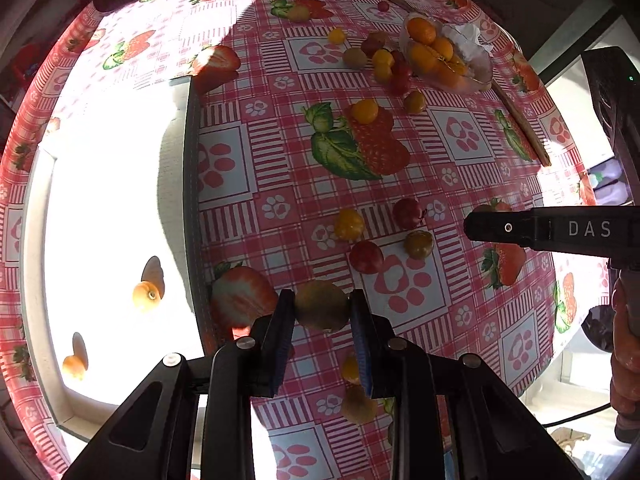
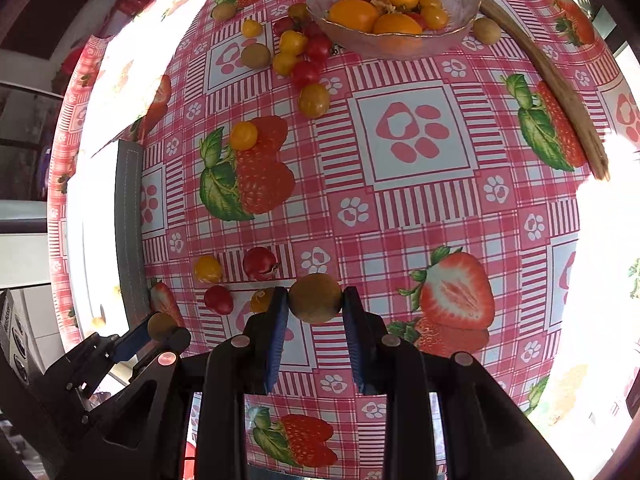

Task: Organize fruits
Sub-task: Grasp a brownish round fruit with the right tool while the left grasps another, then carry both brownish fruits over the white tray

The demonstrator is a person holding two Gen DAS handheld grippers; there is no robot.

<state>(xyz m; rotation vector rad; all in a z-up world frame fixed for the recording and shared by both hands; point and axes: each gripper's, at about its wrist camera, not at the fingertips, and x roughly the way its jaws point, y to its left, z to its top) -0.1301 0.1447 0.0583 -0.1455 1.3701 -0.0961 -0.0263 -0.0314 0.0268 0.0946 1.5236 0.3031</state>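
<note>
My left gripper (image 1: pixel 322 308) is shut on a small brown-green fruit (image 1: pixel 322 305) and holds it above the tablecloth, beside a white tray (image 1: pixel 40 208) on the left with two orange fruits (image 1: pixel 146 295) in it. My right gripper (image 2: pixel 315 300) is shut on another brown-green fruit (image 2: pixel 315 298). The left gripper also shows in the right wrist view (image 2: pixel 160 332), at the lower left. A glass bowl (image 2: pixel 460 28) of orange fruits stands at the far side, also in the left wrist view (image 1: pixel 482 68). Several red and yellow small fruits (image 2: pixel 304 72) lie loose near the bowl and near the grippers (image 1: pixel 366 257).
A wooden stick (image 2: pixel 560 96) lies to the right of the bowl. Crumpled white paper (image 1: pixel 466 38) sits behind the bowl. The table carries a pink checked cloth with strawberry prints (image 2: pixel 412 136). Bright sunlight washes out the tray and the table's right edge.
</note>
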